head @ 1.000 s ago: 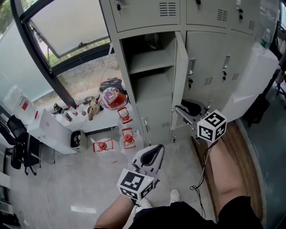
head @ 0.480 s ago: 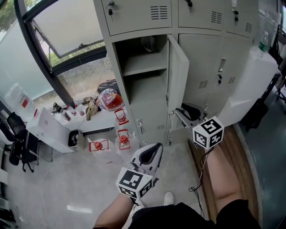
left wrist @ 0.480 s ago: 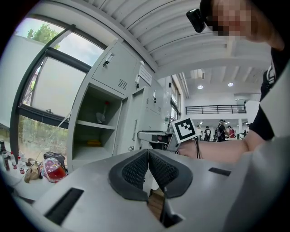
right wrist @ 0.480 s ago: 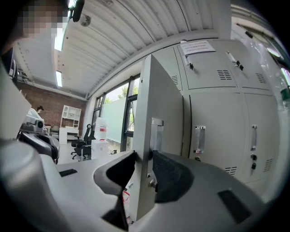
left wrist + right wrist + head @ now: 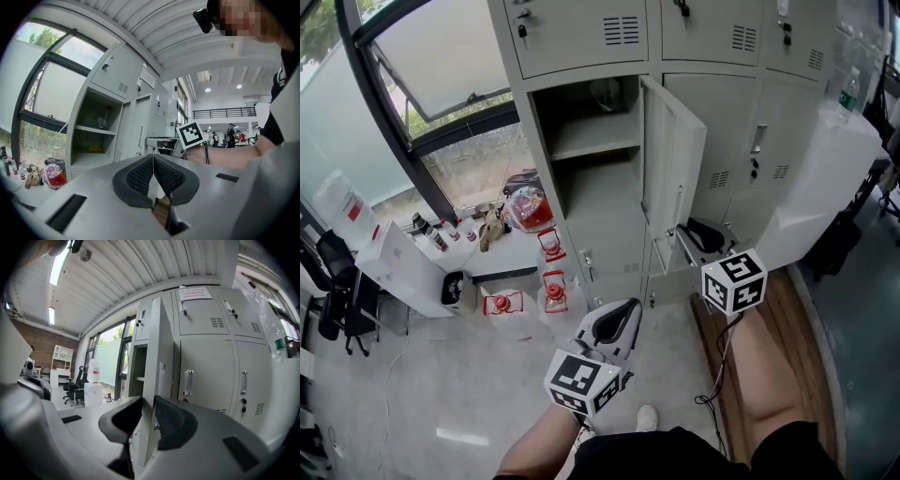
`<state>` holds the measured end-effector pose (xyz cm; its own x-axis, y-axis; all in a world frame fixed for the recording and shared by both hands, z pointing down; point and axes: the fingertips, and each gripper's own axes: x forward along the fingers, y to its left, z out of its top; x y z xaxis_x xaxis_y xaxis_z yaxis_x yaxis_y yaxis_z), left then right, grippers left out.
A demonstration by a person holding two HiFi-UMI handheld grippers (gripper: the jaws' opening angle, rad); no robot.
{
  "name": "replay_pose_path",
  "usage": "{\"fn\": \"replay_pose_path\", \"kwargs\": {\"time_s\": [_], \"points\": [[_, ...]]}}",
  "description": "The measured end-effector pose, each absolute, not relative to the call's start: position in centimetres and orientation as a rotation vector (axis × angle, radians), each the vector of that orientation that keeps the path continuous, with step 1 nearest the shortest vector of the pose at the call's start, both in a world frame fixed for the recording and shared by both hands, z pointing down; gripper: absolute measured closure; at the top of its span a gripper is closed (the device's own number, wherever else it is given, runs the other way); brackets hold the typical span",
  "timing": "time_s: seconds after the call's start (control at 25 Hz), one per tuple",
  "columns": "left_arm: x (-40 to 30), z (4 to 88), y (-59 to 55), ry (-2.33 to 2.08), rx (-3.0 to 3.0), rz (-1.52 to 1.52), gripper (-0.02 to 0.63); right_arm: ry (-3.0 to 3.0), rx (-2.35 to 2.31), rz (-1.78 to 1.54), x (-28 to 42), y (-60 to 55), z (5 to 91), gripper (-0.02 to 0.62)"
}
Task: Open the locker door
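Grey steel lockers (image 5: 581,37) line the wall beside a big tilted window (image 5: 441,66), above a pale floor (image 5: 441,394) with a few small red objects (image 5: 553,291) near the base.

One pale grey sheet-metal locker door (image 5: 675,159) in the middle row already stands swung well out from its frame. Its hinge is on the right of the opening and its free edge points towards the person. Behind it the open compartment (image 5: 591,141) shows its inner shelf. The neighbouring doors (image 5: 769,131) stay flush and closed.

The right gripper (image 5: 689,234) is at the free edge of the locker door, low on the door. In the right gripper view the edge (image 5: 157,357) runs straight down through the gap between the dark pads of the right gripper (image 5: 148,404). The jaws have just been closing. They now stand narrowly apart with the door's edge between them, and both pads seem to lie against it, so this reads as a pinch on the edge.

The left gripper (image 5: 623,314) hangs low in front of the person, well apart from the lockers. Its jaws (image 5: 153,161) are pressed together with nothing between them.

By my judgement the task is all but done, since the compartment is exposed and the door is clear of its frame. What may remain is a little more swing, then letting go and drawing the right gripper back.
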<state>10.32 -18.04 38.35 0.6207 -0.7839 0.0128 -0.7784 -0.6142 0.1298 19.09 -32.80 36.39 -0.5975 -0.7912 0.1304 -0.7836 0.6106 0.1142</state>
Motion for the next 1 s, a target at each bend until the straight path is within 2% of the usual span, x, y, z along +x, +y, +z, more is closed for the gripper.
{"fn": "replay_pose_path", "kwargs": {"time_s": [0.72, 0.84, 1.0], "points": [[10.8, 37.8, -16.7, -1.366, 2.707, -0.055, 0.589, -2.606, 1.472, -0.037, 22.3, -32.4, 36.0, 0.481], [10.4, 37.5, -16.5, -1.368, 2.707, -0.055, 0.589, -2.618, 1.458, -0.04, 21.8, -31.5, 35.7, 0.534], [9.6, 37.3, -16.3, -1.371, 2.708, -0.051, 0.589, -2.654, 1.388, -0.019, 20.1, -29.8, 35.7, 0.541]]}}
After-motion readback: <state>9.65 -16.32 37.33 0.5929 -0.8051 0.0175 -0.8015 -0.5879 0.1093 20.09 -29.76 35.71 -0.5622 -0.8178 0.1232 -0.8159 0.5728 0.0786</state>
